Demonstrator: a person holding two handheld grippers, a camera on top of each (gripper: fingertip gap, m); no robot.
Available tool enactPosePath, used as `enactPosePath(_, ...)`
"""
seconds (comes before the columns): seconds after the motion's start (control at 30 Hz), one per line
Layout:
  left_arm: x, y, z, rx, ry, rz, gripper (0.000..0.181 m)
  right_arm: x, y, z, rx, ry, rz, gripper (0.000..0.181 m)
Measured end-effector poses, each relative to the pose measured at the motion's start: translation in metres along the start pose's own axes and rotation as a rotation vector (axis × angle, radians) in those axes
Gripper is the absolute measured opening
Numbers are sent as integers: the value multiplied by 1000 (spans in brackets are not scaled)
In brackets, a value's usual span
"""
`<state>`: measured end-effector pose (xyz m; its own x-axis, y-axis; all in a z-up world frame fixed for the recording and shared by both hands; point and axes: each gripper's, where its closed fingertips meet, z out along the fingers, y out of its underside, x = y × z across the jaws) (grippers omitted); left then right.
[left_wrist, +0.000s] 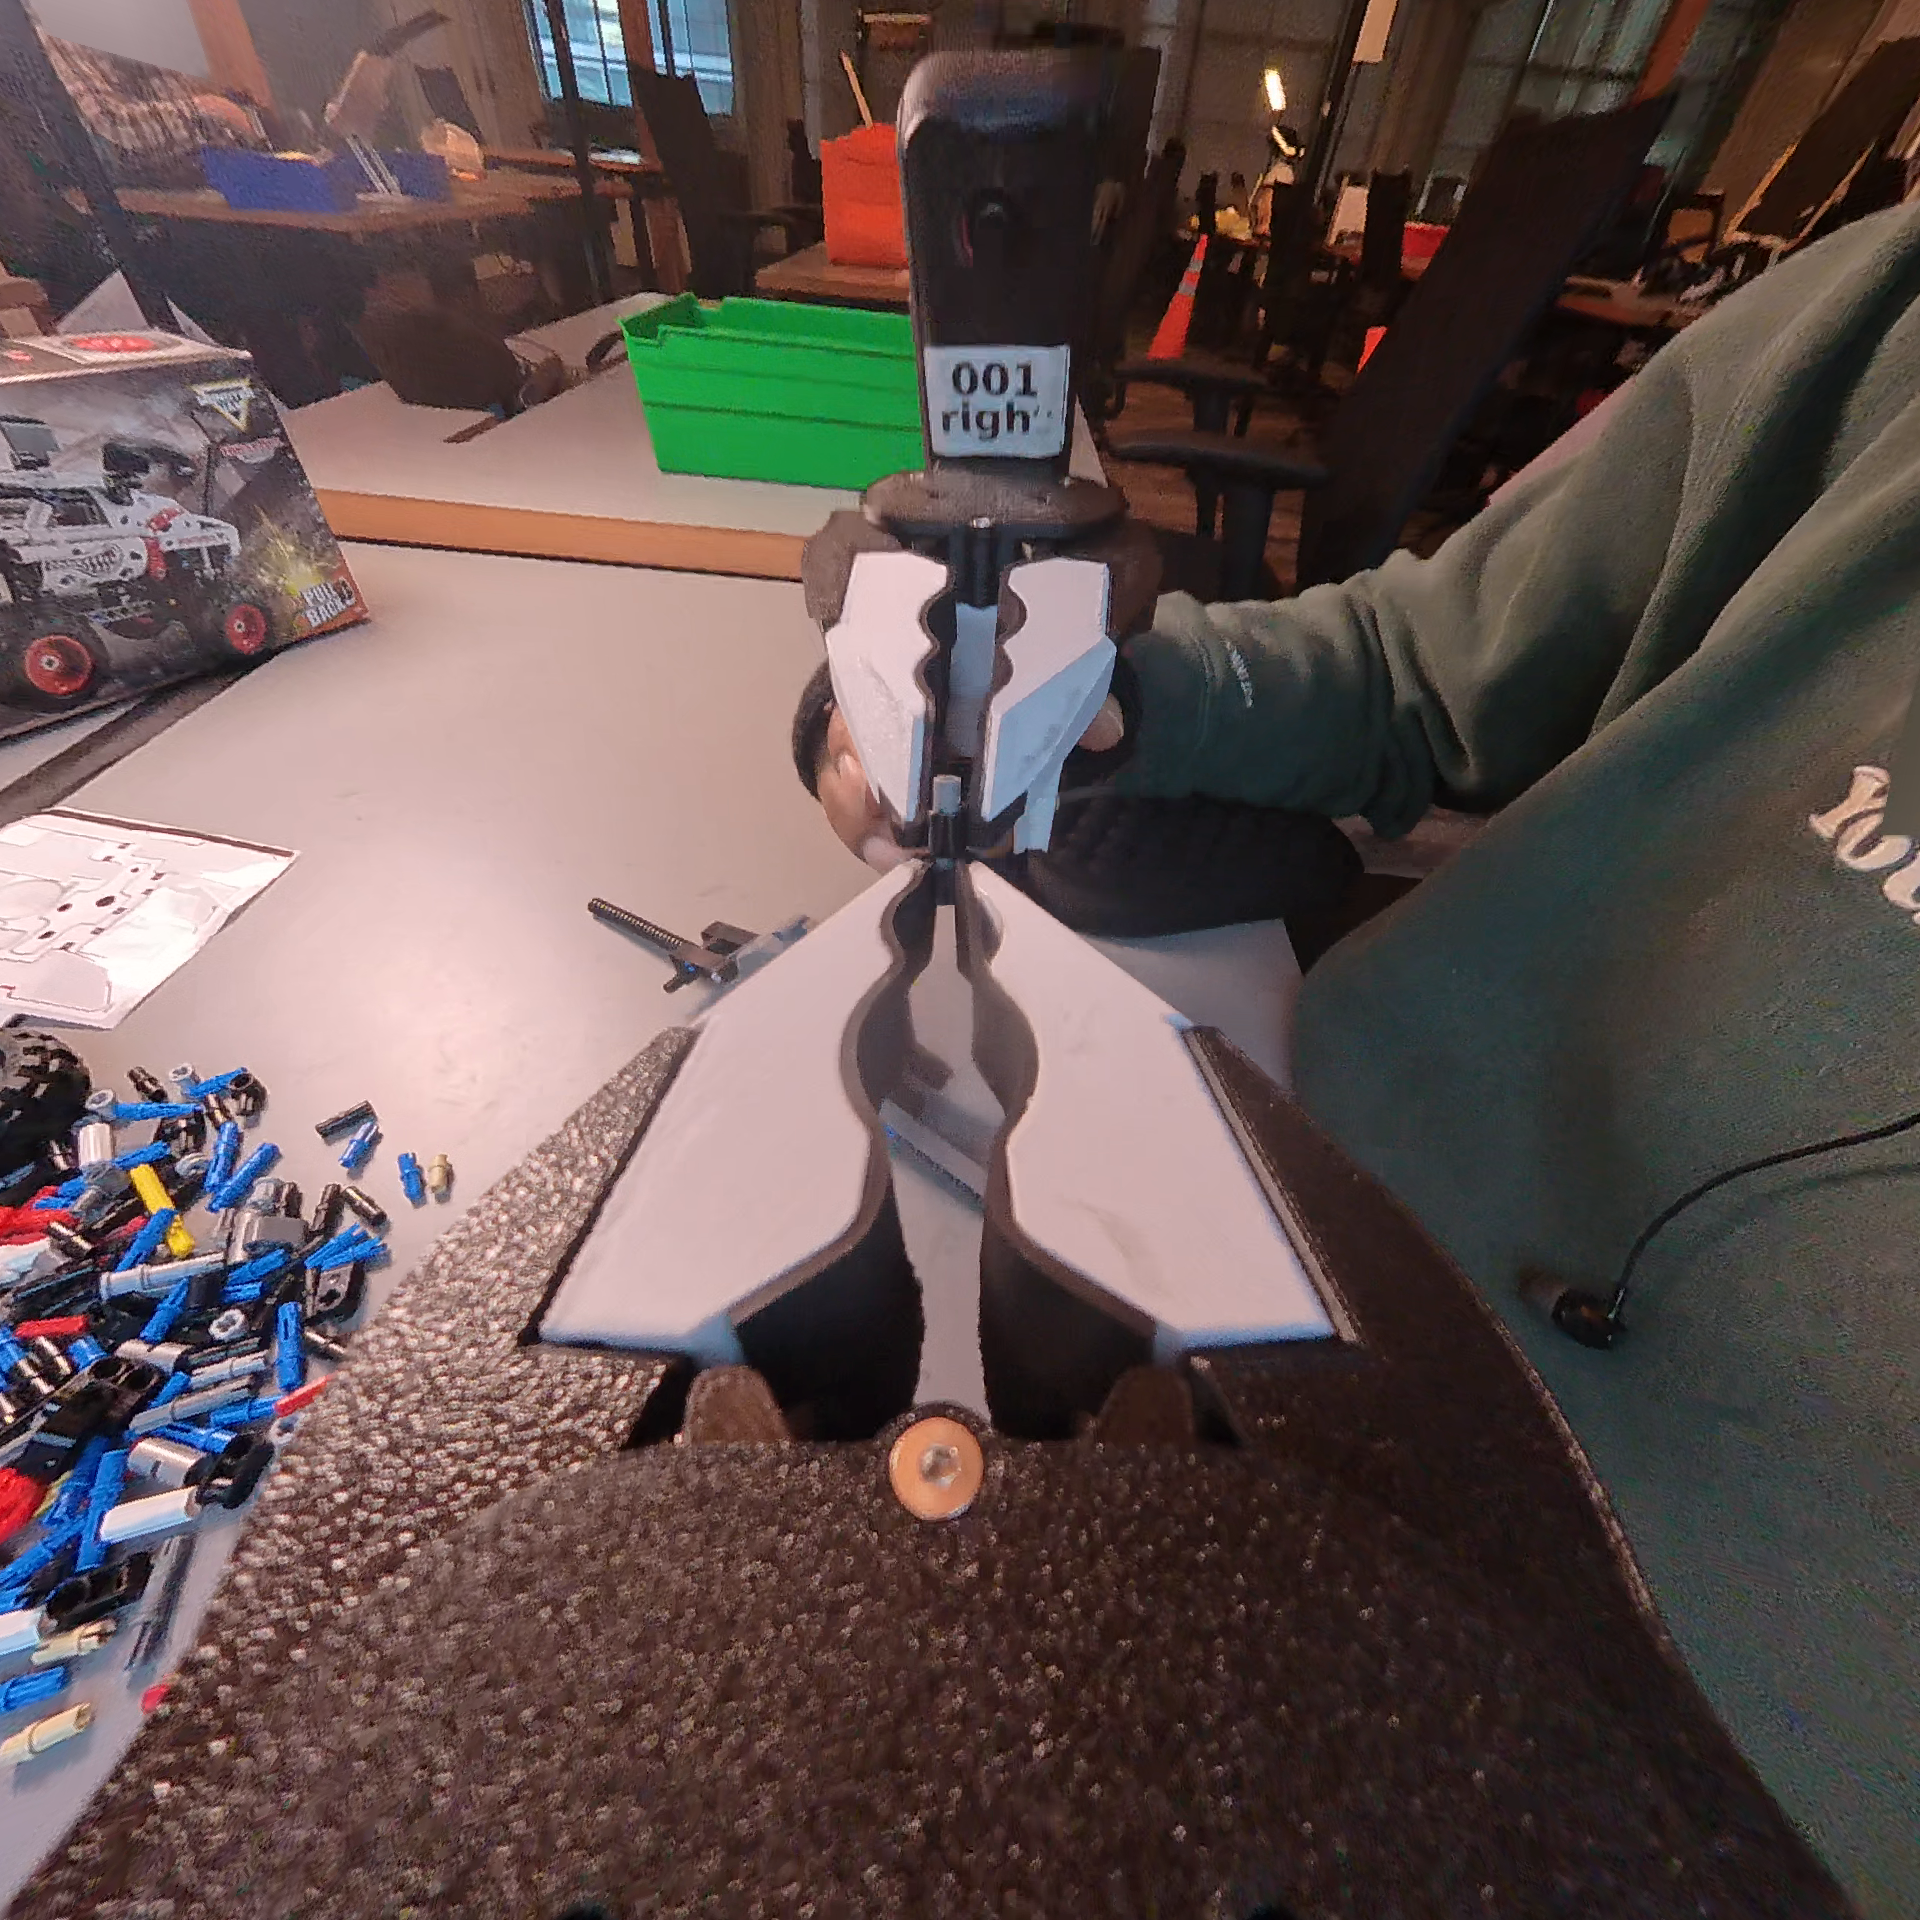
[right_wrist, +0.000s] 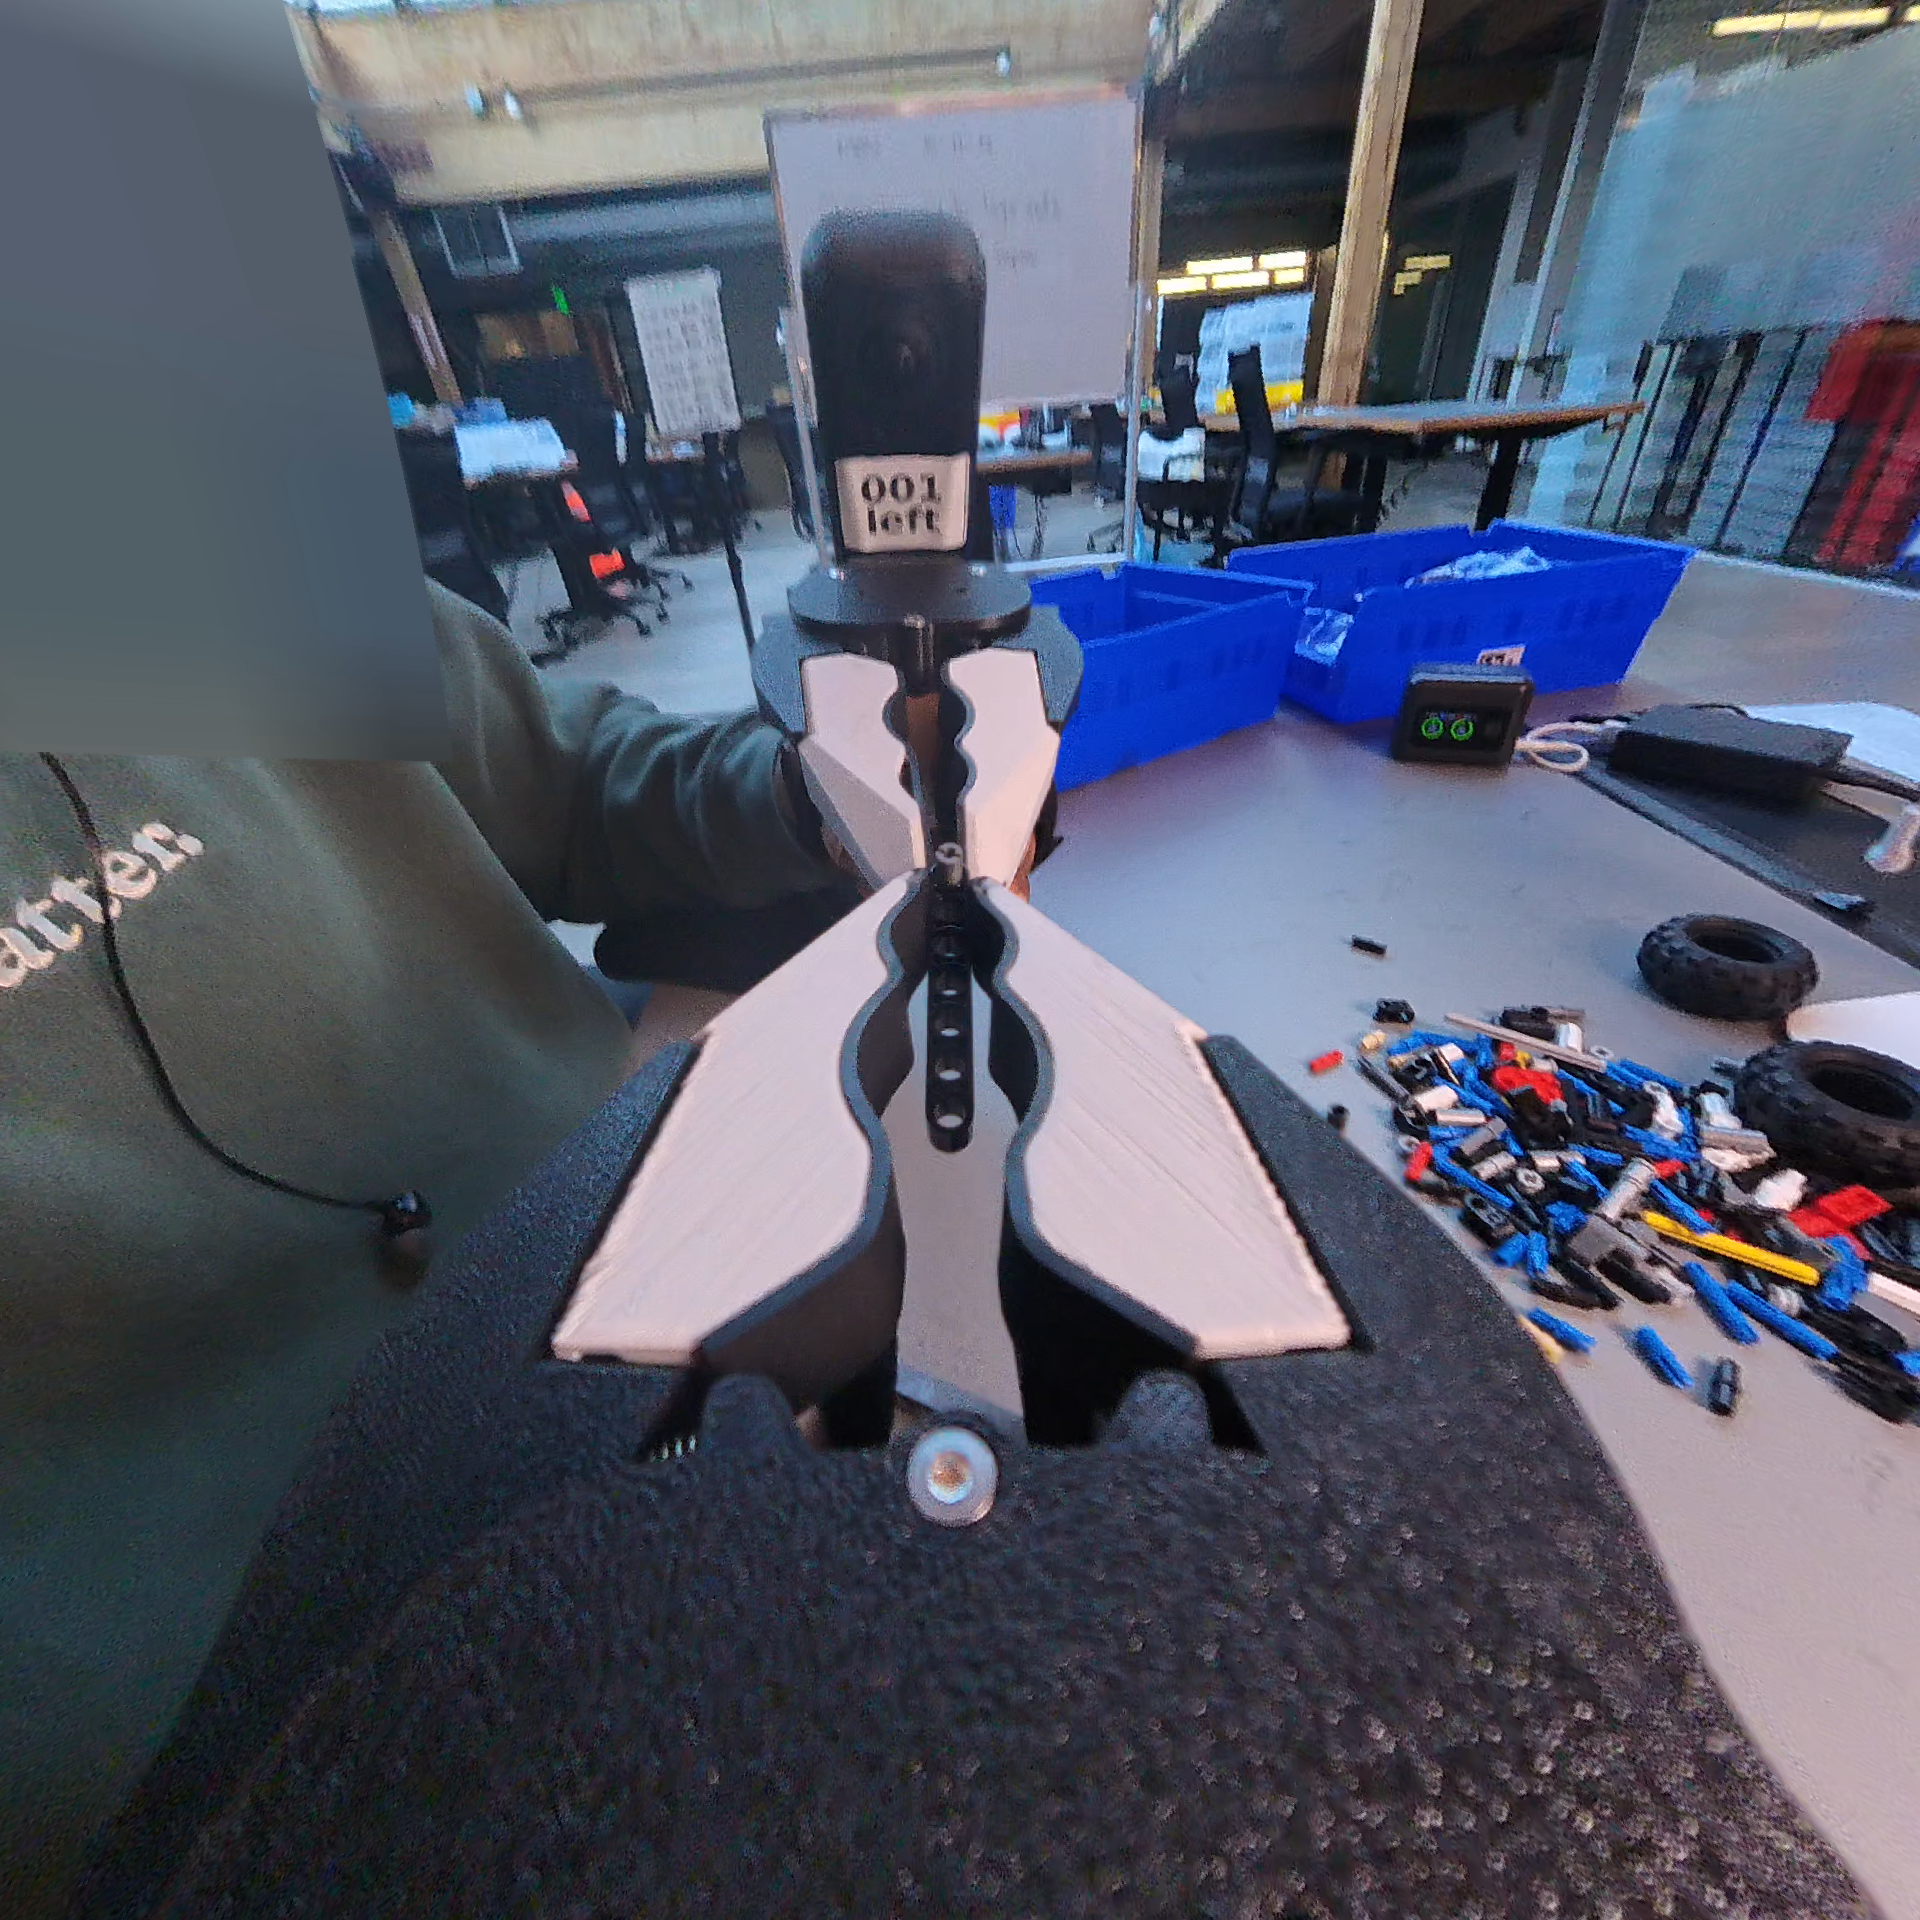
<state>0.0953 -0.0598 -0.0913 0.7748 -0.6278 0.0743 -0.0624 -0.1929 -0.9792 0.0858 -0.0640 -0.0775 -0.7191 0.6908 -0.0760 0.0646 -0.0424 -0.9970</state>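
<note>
Grey tabletop (right_wrist: 1299, 862), parts pile (right_wrist: 1662, 1174) lower right. My right gripper (right_wrist: 948, 914) pinches the black holed beam (right_wrist: 945, 1023); left gripper (left_wrist: 940, 883) clamps a small black connector (left_wrist: 943, 831). Tips meet mid-frame — keep them aligned, I'd say.

Two grippers meet tip to tip above the grey table (right_wrist: 1299, 862): the left gripper (left_wrist: 940, 883) and the right gripper (right_wrist: 948, 894). Beside the heap of small building pieces (right_wrist: 1621, 1174) lie two black tyres (right_wrist: 1727, 964). Behind that heap stand two blue bins (right_wrist: 1455, 623); one small screen device (right_wrist: 1463, 715) sits before them. Left of the heap, one green bin (left_wrist: 774, 390), one toy-truck box (left_wrist: 135, 520) and one printed sheet (left_wrist: 114, 914).
</note>
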Motion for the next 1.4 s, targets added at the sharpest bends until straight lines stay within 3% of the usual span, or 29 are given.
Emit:
enactPosePath(0.33, -2, -7, -3, 85, 37, -89, 2, 4, -12, -1, 214, -64, 131, 4)
enactPosePath(0.67, -2, -13, -9, 104, 36, -85, 2, 4, -19, 2, 248, -70, 122, 4)
enactPosePath(1.0, -6, 10, -5, -47, -19, 38, 2, 6, 13, 5, -68, -5, -118, 7)
enactPosePath(1.2, -5, 12, -5, -68, -31, 62, 2, 5, 16, 5, -122, -20, -50, 6)
enactPosePath(1.27, 1, 2, -6, -18, -3, 37, 3, -1, 3, 4, -35, -22, -59, 6)
enactPosePath(1.33, 7, -8, -7, 48, 50, -29, 2, -6, -11, 2, 125, -73, 59, 4)
enactPosePath(1.4, 1, -6, -5, 79, 60, -81, 3, 2, -10, 1, 193, -75, 141, 4)
